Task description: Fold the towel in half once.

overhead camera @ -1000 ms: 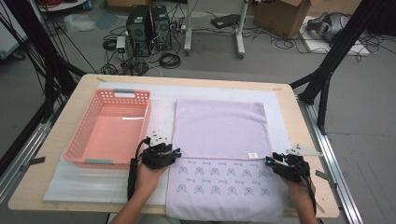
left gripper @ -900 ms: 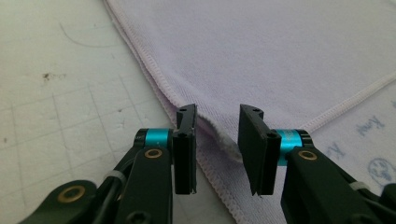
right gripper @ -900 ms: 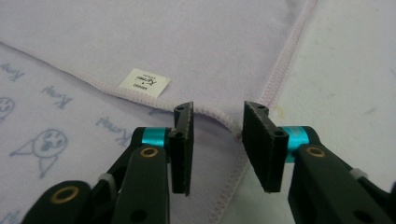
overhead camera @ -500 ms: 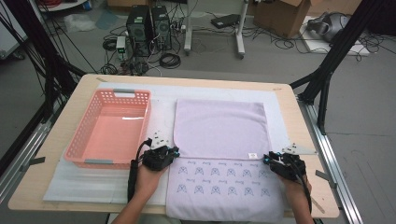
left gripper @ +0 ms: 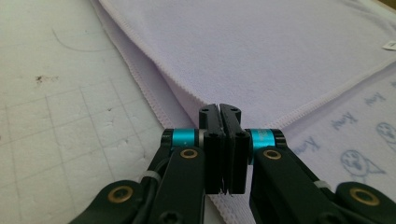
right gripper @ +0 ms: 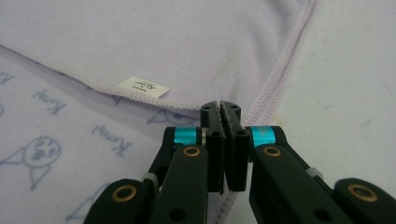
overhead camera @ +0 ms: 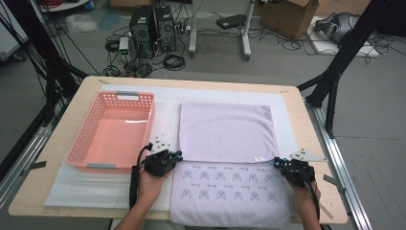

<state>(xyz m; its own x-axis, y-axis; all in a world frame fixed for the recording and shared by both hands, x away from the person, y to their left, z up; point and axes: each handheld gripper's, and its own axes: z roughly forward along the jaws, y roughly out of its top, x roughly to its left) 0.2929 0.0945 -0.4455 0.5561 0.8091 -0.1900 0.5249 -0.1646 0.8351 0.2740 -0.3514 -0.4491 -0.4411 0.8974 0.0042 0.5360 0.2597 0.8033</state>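
Note:
A lilac towel (overhead camera: 225, 132) lies flat with its far half folded toward me, plain side up. The near half (overhead camera: 230, 191) shows blue printed figures. My left gripper (overhead camera: 176, 155) sits at the left corner of the folded flap. In the left gripper view the flap's corner (left gripper: 201, 100) ends right at the tips of the shut left gripper (left gripper: 219, 108). My right gripper (overhead camera: 279, 163) sits at the right corner, beside the white label (right gripper: 142, 87). In the right gripper view the right gripper (right gripper: 220, 106) is shut where the flap's hem (right gripper: 275, 74) meets it.
A pink plastic basket (overhead camera: 95, 143) stands to the left of the towel on a white foam mat (overhead camera: 95, 187). The wooden table edge (overhead camera: 330, 191) runs close to the right hand. Black frame posts stand at both sides.
The right gripper has edged slightly left along the fold line. The left gripper and the towel look unchanged.

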